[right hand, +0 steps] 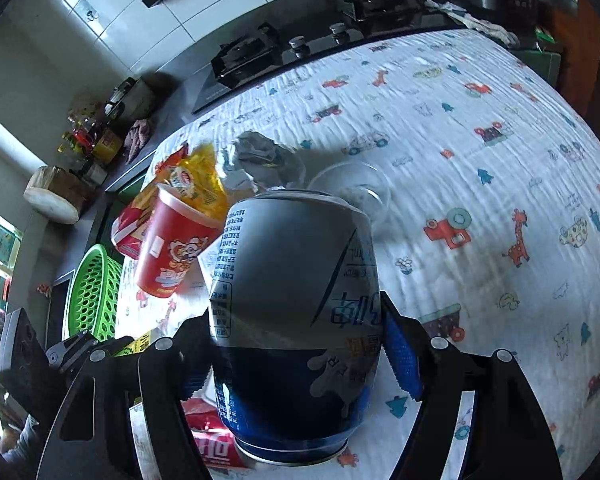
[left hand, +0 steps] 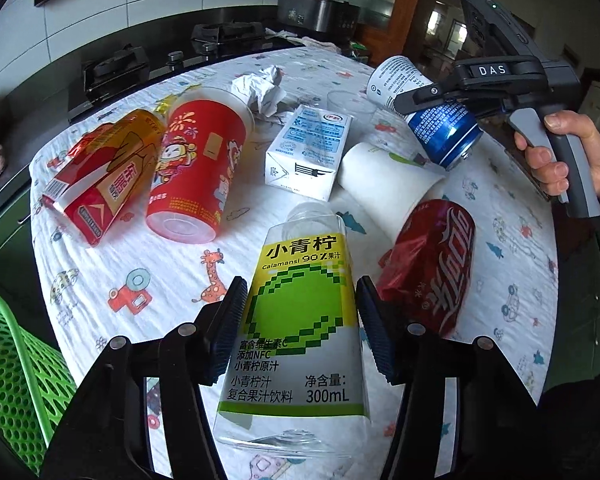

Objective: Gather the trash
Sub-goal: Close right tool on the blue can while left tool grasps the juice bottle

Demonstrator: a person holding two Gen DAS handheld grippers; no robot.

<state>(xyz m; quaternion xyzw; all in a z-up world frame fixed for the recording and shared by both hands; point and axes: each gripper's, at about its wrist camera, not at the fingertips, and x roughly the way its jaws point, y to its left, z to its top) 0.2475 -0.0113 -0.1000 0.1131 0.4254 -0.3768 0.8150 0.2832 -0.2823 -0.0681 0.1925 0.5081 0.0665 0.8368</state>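
Observation:
A clear lime juice bottle with a green and yellow label lies between the pads of my left gripper, which press on both its sides, neck pointing away. The right gripper, held by a hand, is shut on a blue and white drink can raised above the table. In the right wrist view that can fills the space between the right gripper's fingers. A green mesh basket stands off the table's near left edge, also seen as the basket at left.
On the cartoon-print cloth lie a red cup, a red and yellow packet, a milk carton, a white paper cup, a crushed red cola can, crumpled paper and a clear cup. A stove runs behind.

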